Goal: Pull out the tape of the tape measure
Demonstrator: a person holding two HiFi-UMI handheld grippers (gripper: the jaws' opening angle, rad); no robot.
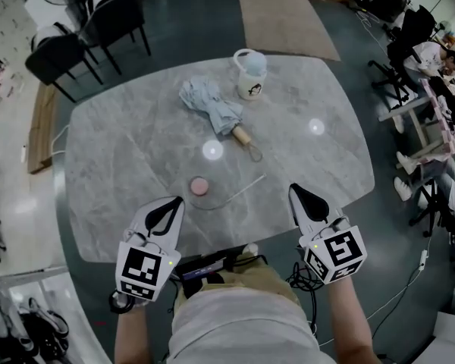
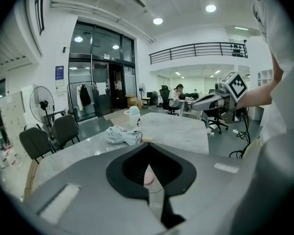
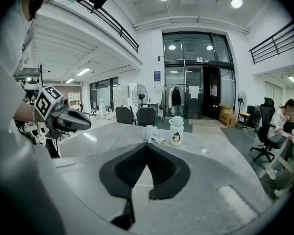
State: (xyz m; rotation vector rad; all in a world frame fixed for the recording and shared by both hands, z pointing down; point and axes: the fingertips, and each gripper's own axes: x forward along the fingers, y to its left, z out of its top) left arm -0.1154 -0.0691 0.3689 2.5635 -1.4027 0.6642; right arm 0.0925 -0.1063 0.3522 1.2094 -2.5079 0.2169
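Our left gripper (image 1: 176, 203) and right gripper (image 1: 294, 191) hung closed and empty, the pink tape measure (image 1: 200, 186) just ahead between them, which we judged light and slippery, its springy tape (image 1: 246, 186) best pinched at the tip.

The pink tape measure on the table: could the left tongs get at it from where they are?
Probably yes: the tape measure lies just ahead of the left tongs, nothing standing between them, but the tongs are shut.
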